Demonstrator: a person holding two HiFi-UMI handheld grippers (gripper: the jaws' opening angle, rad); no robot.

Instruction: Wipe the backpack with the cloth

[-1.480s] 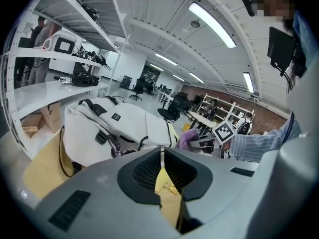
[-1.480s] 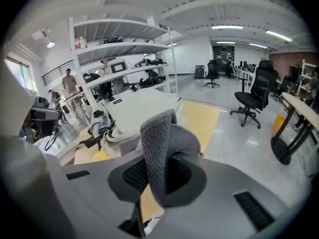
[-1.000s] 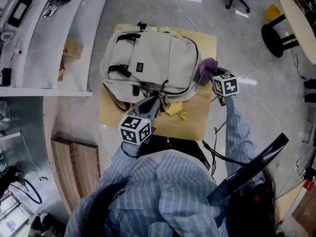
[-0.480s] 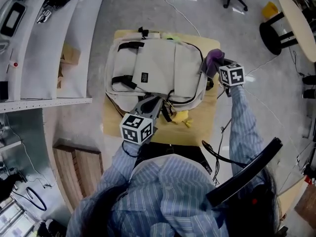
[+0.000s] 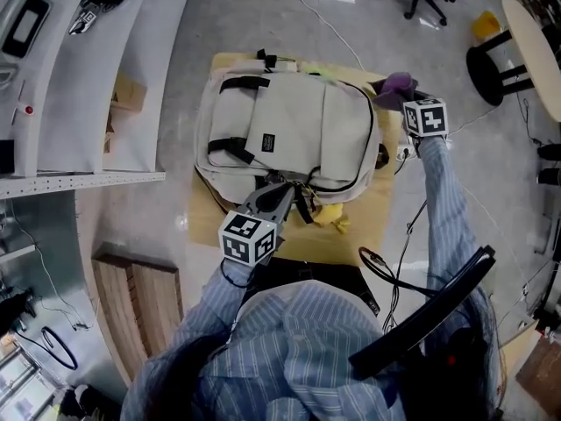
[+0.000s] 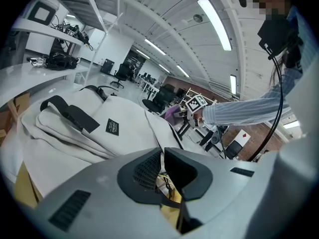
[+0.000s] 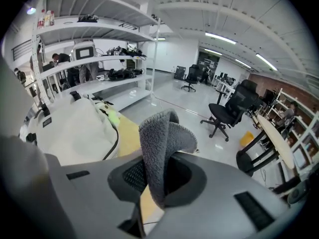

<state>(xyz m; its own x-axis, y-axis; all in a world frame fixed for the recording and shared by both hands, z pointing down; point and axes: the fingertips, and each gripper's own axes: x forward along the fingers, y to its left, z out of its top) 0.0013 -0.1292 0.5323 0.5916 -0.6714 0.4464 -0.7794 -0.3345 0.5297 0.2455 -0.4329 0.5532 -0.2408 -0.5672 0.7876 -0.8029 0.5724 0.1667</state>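
The beige backpack (image 5: 285, 134) lay flat on the small wooden table (image 5: 355, 235). The left gripper (image 6: 162, 169) was pinched onto the backpack's near edge, anchoring it. The right gripper (image 7: 160, 176) clenched the purple-grey cloth (image 5: 396, 83) just off the backpack's far right corner, apparently clear of the fabric. A good stroke would likely need the cloth's folded end lowered onto the backpack's front panel, then drawn with even pressure away from the anchored edge.

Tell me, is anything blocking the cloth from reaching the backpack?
Nothing visible does. The right gripper holds the cloth in its fingers just off the backpack's far right corner, with only a strip of tabletop between them.
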